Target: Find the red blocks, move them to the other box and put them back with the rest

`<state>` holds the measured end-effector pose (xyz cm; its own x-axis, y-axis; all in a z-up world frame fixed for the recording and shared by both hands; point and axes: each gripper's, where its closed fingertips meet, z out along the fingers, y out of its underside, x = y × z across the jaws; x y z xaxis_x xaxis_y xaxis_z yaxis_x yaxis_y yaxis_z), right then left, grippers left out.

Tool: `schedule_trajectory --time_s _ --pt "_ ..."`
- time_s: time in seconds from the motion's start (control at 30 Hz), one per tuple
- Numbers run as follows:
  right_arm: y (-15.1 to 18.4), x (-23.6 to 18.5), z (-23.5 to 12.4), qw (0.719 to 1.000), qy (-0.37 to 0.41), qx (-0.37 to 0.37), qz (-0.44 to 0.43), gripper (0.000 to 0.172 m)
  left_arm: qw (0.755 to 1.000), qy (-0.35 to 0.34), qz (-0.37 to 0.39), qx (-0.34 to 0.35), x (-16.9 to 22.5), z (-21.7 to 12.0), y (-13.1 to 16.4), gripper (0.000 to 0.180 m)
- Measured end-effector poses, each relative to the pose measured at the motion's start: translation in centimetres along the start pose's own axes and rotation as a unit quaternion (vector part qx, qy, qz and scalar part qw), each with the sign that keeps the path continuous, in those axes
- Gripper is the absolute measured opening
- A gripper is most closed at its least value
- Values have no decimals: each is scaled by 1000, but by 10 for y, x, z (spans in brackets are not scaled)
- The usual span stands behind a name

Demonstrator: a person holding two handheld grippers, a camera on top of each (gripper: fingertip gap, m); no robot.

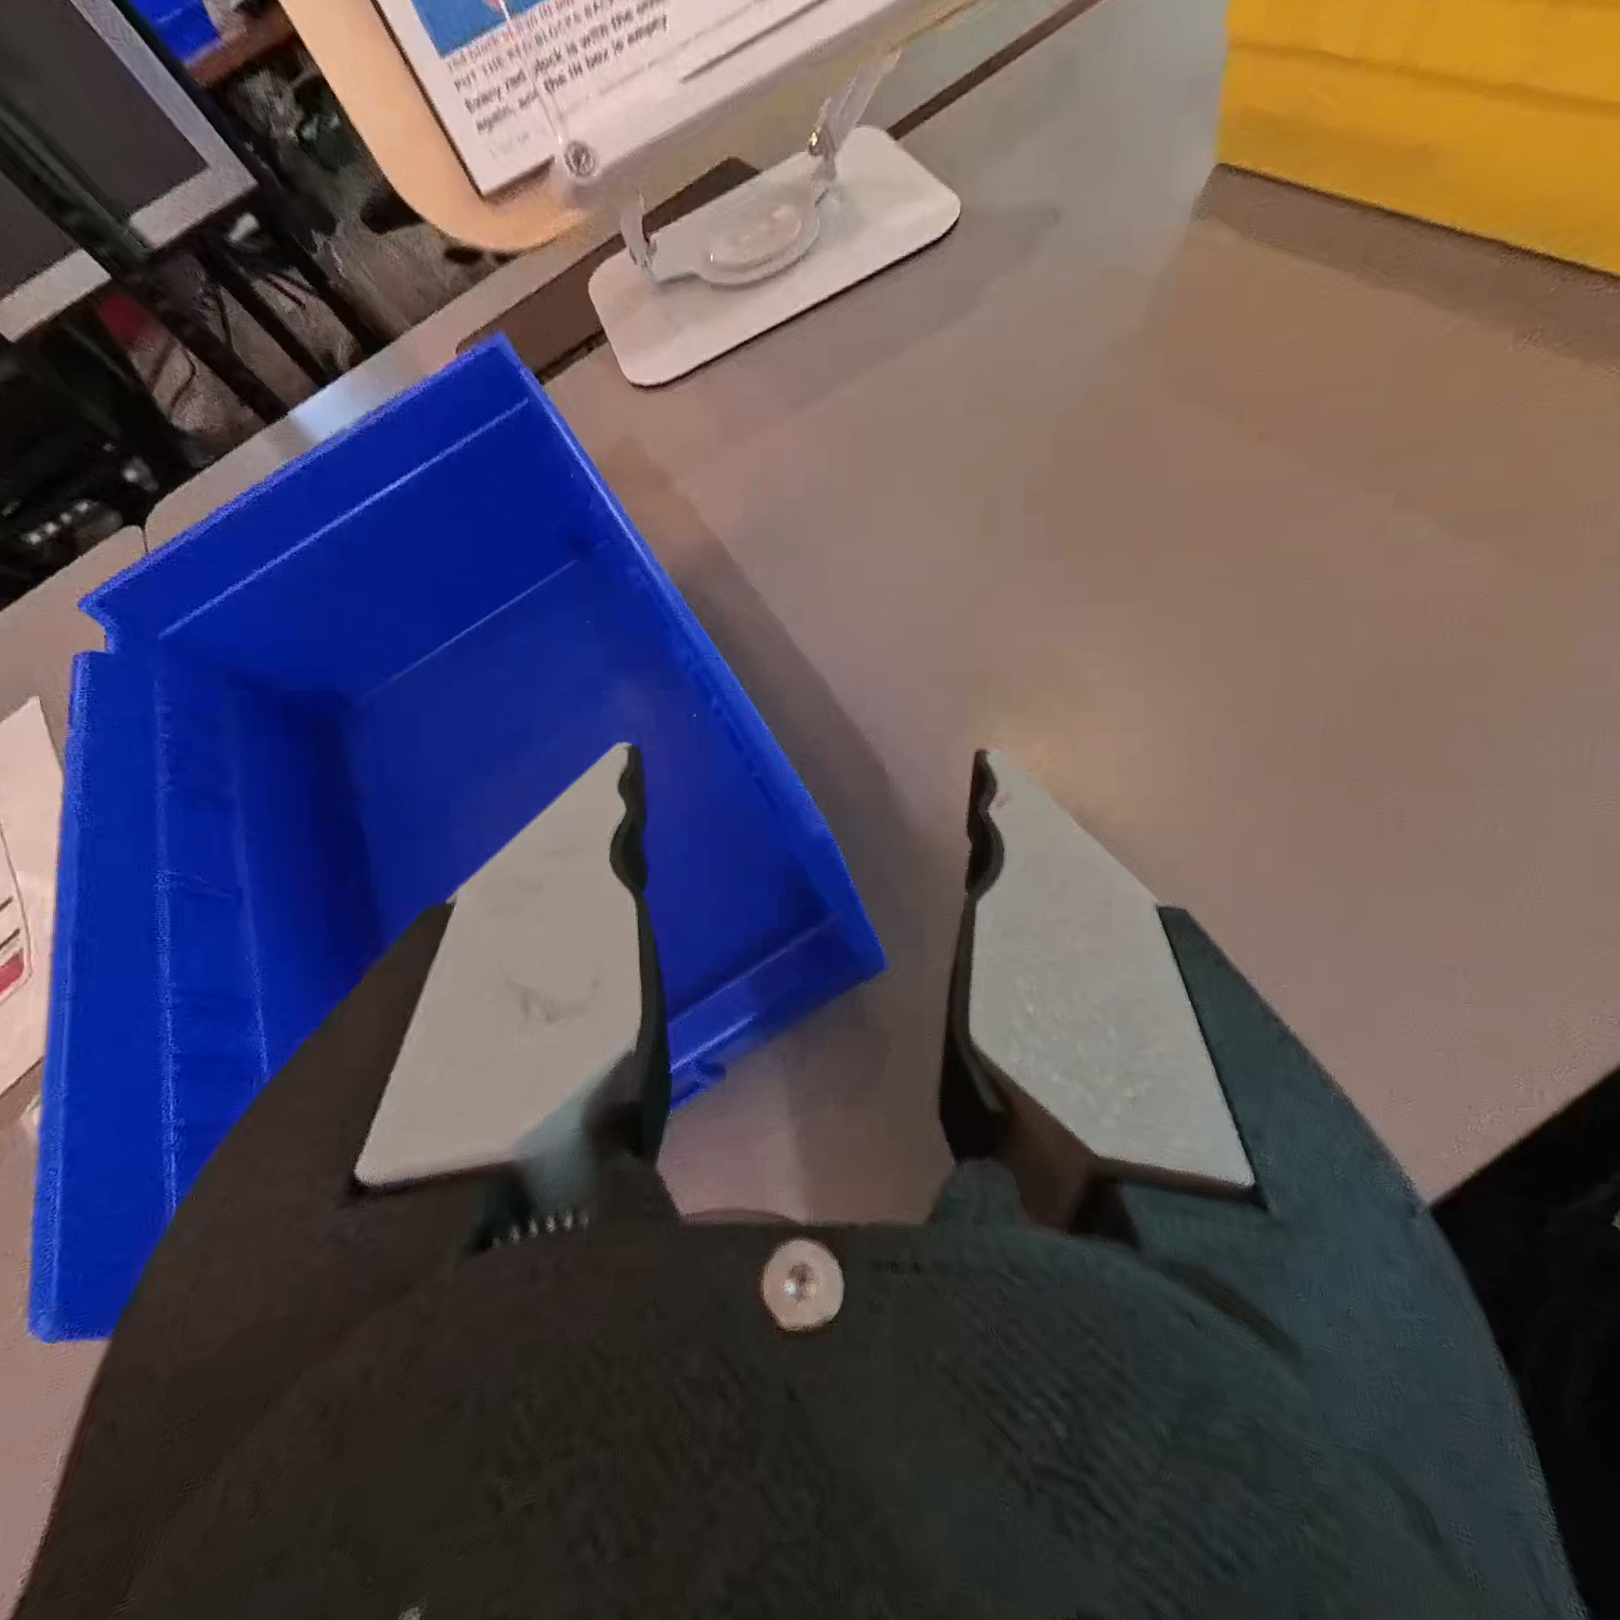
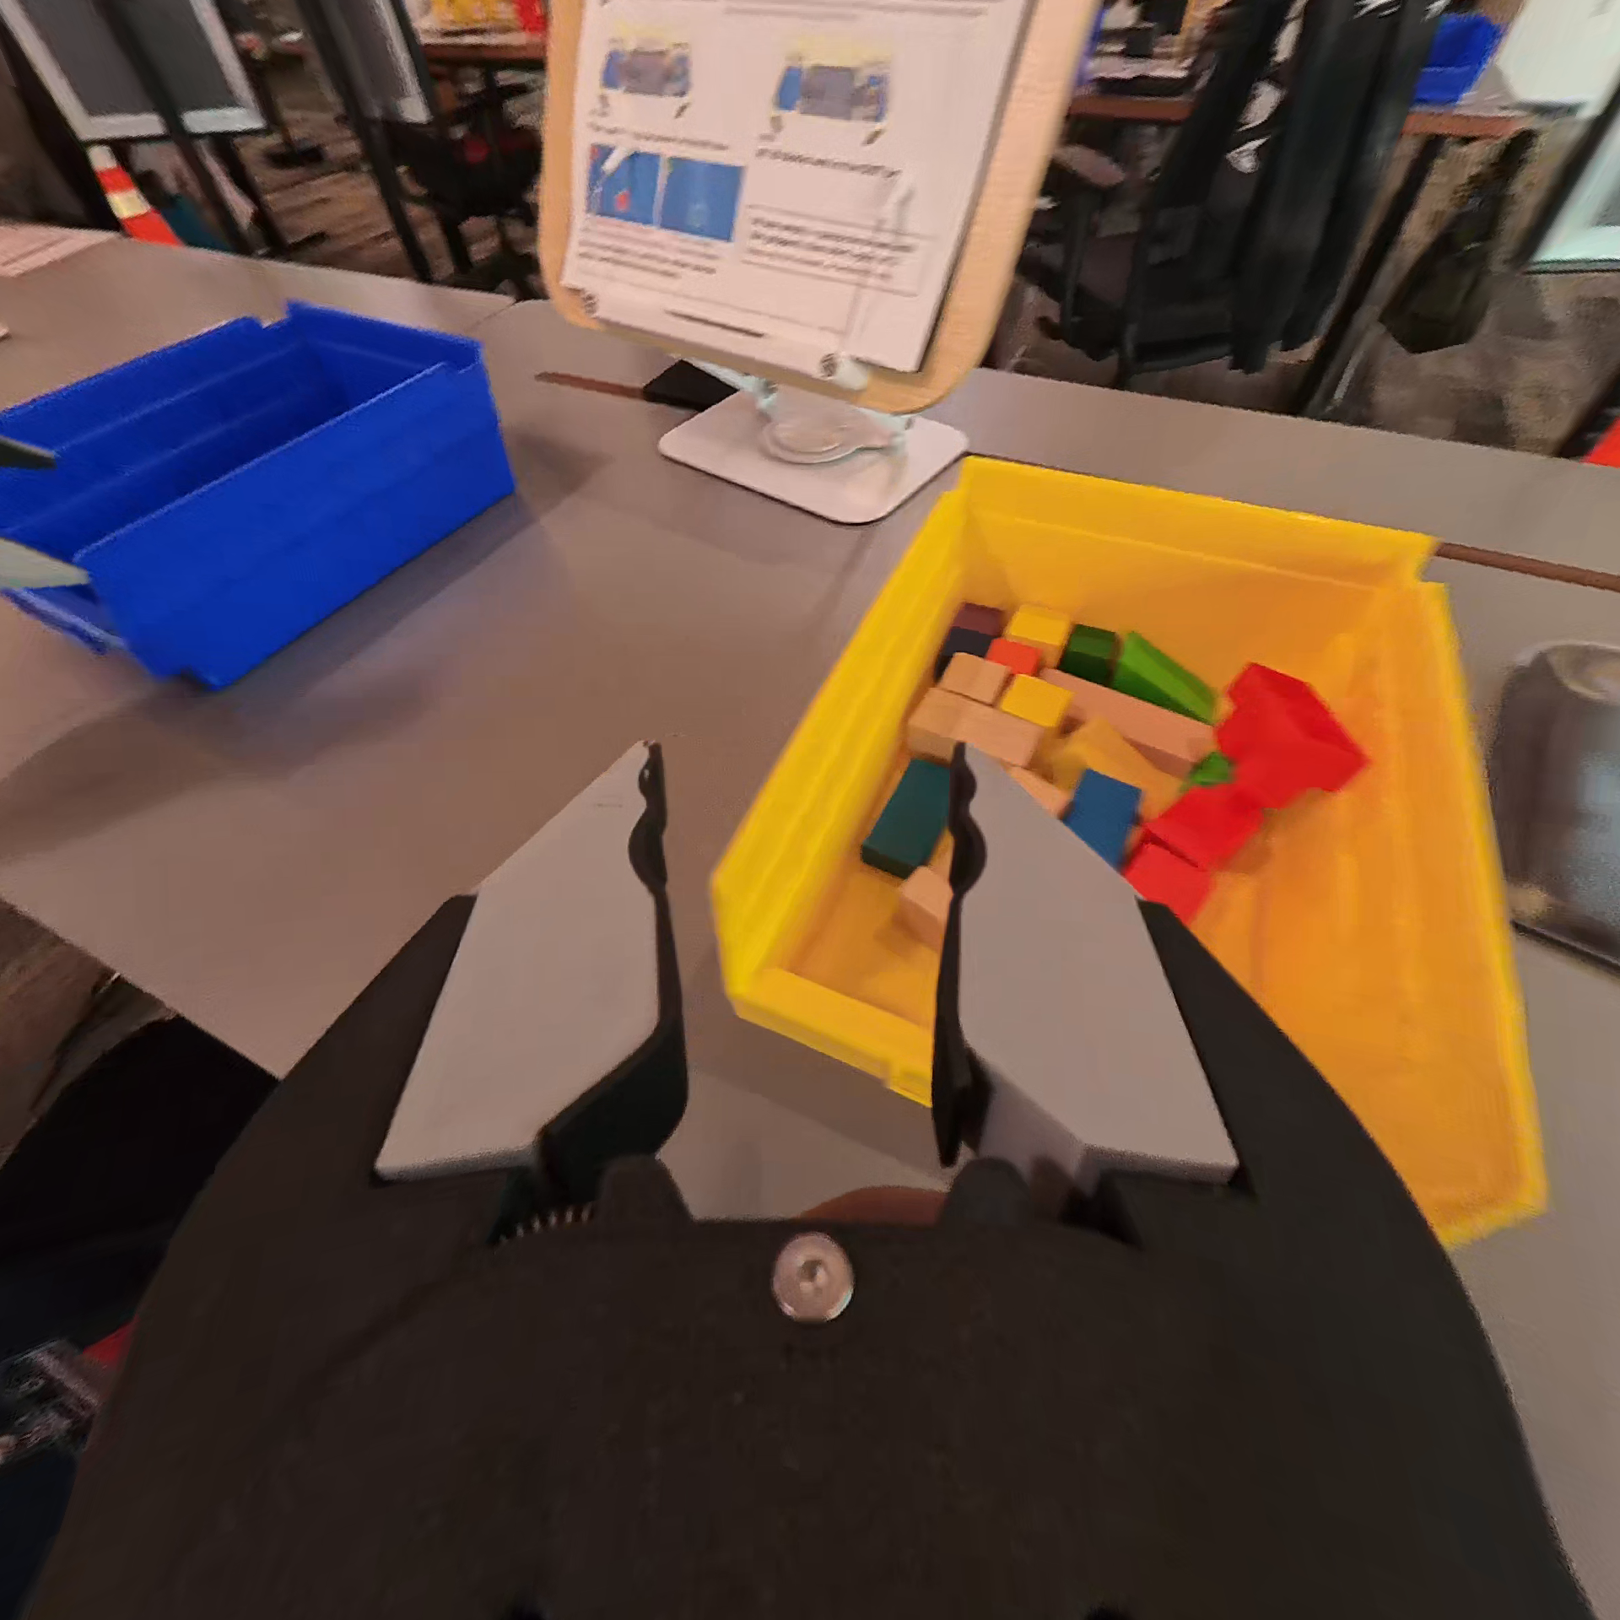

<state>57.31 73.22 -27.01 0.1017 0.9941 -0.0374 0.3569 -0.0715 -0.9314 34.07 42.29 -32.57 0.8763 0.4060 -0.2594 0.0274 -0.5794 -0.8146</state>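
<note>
Red wooden blocks (image 2: 1262, 771) lie among mixed blocks in yellow plastic bin (image 2: 815, 841), right of frame; blue plastic bin (image 1: 368, 701) left, bare inside. Stage unclear: start or finished. Left gripper (image 1: 806, 824), right gripper (image 2: 802, 815) fingers spread, nothing grasped.

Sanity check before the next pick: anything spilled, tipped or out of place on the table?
Nothing stands out. The blue box sits upright with no blocks in it, every block lies inside the yellow box with the red blocks together, and both tools are open, holding nothing.

Taking the sign stand (image 2: 815, 456) at the bench's (image 2: 543, 701) back as landmark: to its left, an open box (image 2: 289, 543); in front and to its right, a second box (image 2: 1034, 517) with the blocks (image 2: 1087, 728) in it; farther right, a bowl (image 2: 1569, 789).
</note>
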Motion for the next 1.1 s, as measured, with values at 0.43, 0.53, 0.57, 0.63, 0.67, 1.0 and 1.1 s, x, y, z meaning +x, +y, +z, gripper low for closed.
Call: schedule_trajectory --time_s 0.43,0.53,0.57,0.63,0.67,1.0,1.1 --pt "72 1 83 986 70 -137 -61 24 997 -45 35 -56 -14 47 36 23" --pt "74 4 80 982 83 -149 -78 19 998 -33 17 -46 -15 47 37 22" --pt "74 4 81 982 88 -146 -77 19 998 -34 21 -51 -14 49 40 25" --pt "71 10 81 981 110 -135 -81 24 993 -54 54 -87 -15 57 52 35" --pt "70 13 82 980 122 -131 -85 32 989 -80 74 -103 -19 62 58 49" --pt "74 5 84 983 97 -137 -74 24 995 -82 44 -37 -14 74 39 37" --pt "84 -3 88 980 83 -166 -78 35 998 -60 12 -21 -13 70 36 33"
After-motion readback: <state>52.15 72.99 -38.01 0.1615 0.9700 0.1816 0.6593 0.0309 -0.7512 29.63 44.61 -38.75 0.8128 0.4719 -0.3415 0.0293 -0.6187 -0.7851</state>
